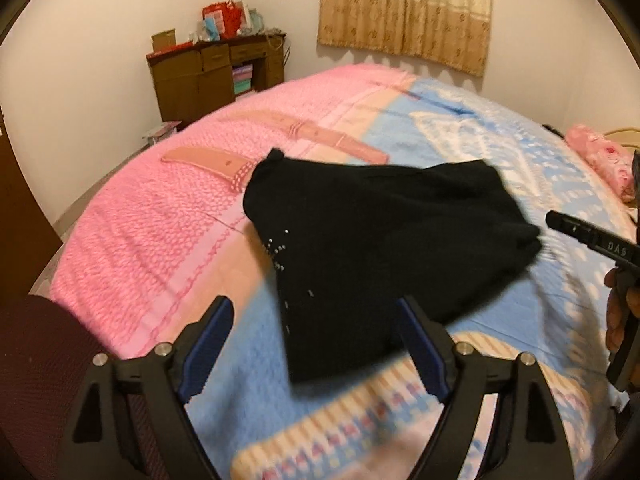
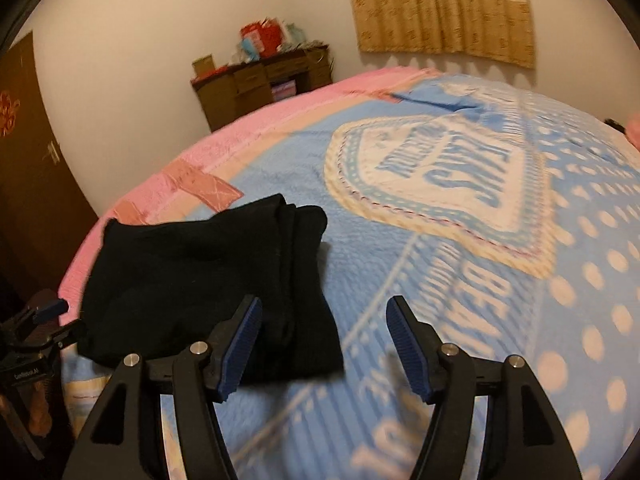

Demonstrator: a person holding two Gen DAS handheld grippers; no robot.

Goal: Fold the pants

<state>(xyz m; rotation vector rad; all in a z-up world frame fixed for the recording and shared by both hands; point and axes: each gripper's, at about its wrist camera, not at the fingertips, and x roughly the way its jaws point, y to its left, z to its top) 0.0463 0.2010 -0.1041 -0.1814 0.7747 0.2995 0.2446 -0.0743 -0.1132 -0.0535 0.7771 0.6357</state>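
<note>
Black pants (image 1: 372, 248) lie folded into a compact bundle on the bed; in the right wrist view the pants (image 2: 200, 280) sit at the left. My left gripper (image 1: 316, 320) stands open just in front of the bundle's near edge, nothing pressed between its blue pads. My right gripper (image 2: 324, 320) is open too, its left finger (image 2: 244, 340) overlapping the bundle's right corner in view, with only blanket in the gap. The right gripper also shows at the right edge of the left wrist view (image 1: 588, 236), held by a hand.
The bed is covered by a pink blanket (image 1: 160, 216) and a blue, dotted blanket (image 2: 460, 280). A brown dresser (image 1: 216, 72) with clutter stands against the far wall, a curtain (image 1: 404, 8) hangs behind, and a pink pillow (image 1: 604, 160) lies at the right. A dark door (image 2: 28, 184) is left.
</note>
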